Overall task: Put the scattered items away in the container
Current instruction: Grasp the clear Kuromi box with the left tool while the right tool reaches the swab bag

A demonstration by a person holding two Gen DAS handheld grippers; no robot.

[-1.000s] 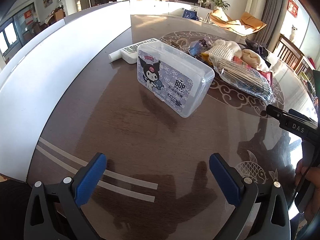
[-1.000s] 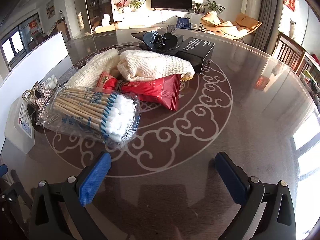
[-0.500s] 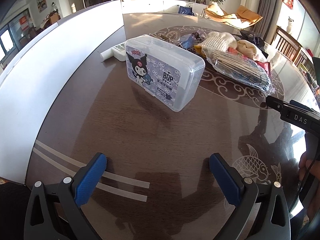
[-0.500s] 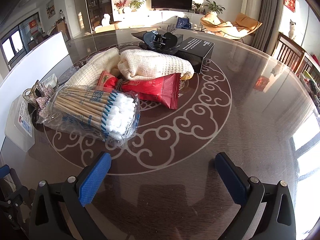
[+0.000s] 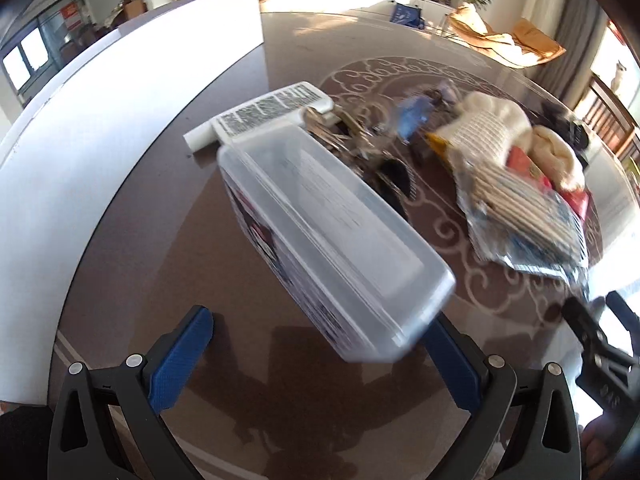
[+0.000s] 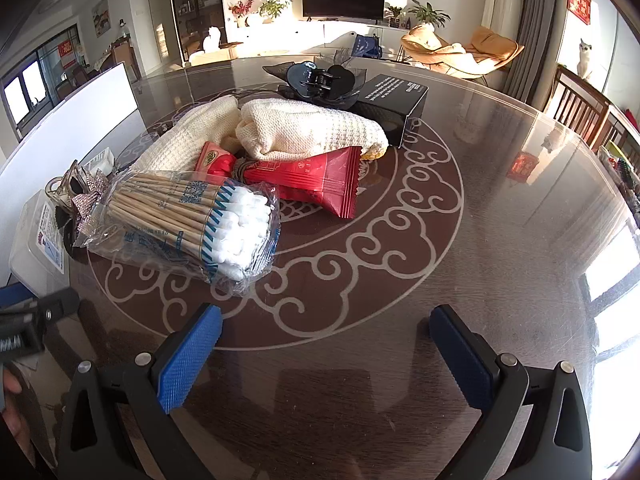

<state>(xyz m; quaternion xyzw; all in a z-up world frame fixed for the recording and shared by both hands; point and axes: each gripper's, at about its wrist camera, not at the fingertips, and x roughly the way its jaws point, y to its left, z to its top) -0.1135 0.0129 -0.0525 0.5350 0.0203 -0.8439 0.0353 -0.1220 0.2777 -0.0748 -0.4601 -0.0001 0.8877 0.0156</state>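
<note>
A clear plastic container [image 5: 332,232] with a cartoon label and a closed lid stands on the dark table, its near end between the fingers of my open left gripper [image 5: 320,360]; I cannot tell whether they touch it. It also shows at the left edge of the right wrist view [image 6: 36,236]. Scattered items lie in a pile: a bag of cotton swabs [image 6: 188,224], a red packet [image 6: 304,184], cream knitted cloths [image 6: 304,132], a black hair claw [image 6: 320,80], a black box [image 6: 392,108] and sparkly clips [image 6: 80,196]. My right gripper [image 6: 324,356] is open and empty, just short of the swabs.
A white remote-like object [image 5: 260,116] lies behind the container. A white board [image 5: 100,120] stands along the table's left side. The round table [image 6: 500,220] has a glossy top with a white scroll pattern. Wooden chairs [image 6: 580,104] stand at the far right.
My left gripper has moved forward to the container, which now looms large and blurred between its fingers. The right gripper has barely moved.
</note>
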